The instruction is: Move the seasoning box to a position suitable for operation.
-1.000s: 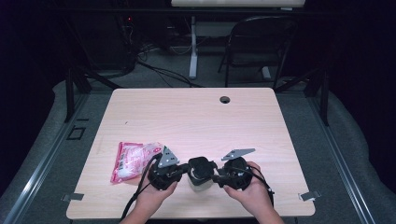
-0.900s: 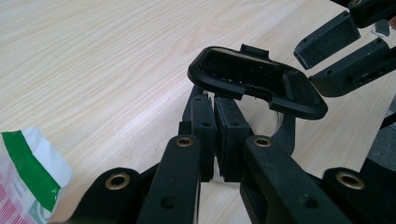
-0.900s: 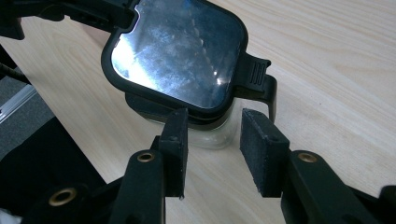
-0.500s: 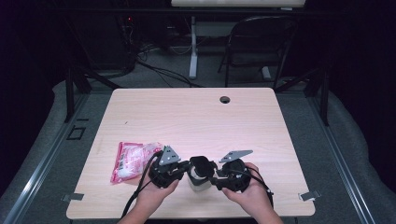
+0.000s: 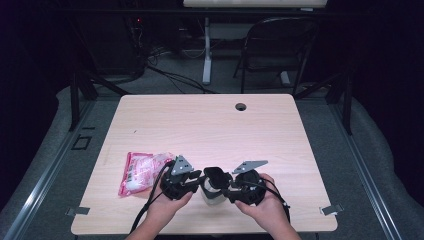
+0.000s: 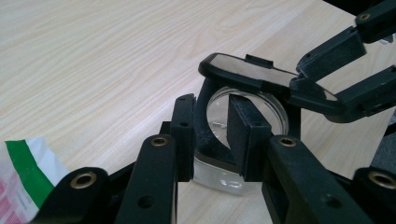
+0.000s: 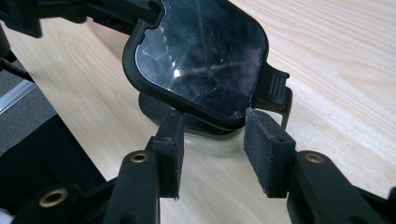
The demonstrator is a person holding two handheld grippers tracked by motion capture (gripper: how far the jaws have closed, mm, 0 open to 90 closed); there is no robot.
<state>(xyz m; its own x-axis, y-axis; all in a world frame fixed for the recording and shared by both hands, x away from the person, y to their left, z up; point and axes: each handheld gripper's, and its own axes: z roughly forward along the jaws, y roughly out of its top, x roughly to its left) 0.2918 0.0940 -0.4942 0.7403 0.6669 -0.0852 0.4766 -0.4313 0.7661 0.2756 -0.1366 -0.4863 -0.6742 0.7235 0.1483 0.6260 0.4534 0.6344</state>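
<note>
A small clear container with a black collar and a hinged black lid stands near the table's front edge. The lid is raised. My left gripper comes in from the left. Its jaws have just been opening and stand open around the collar wall, one jaw outside and one over the container's mouth. My right gripper comes in from the right. Its jaws have also just been opening. They stand open on either side of the lower end of the lid, above the clear body.
A pink and white packet lies on the table just left of my left hand, and its green-striped corner is close to the left gripper. The wooden table has a cable hole at the back. A chair stands beyond it.
Both hands and the container stay where they were. The lid stands raised throughout.
</note>
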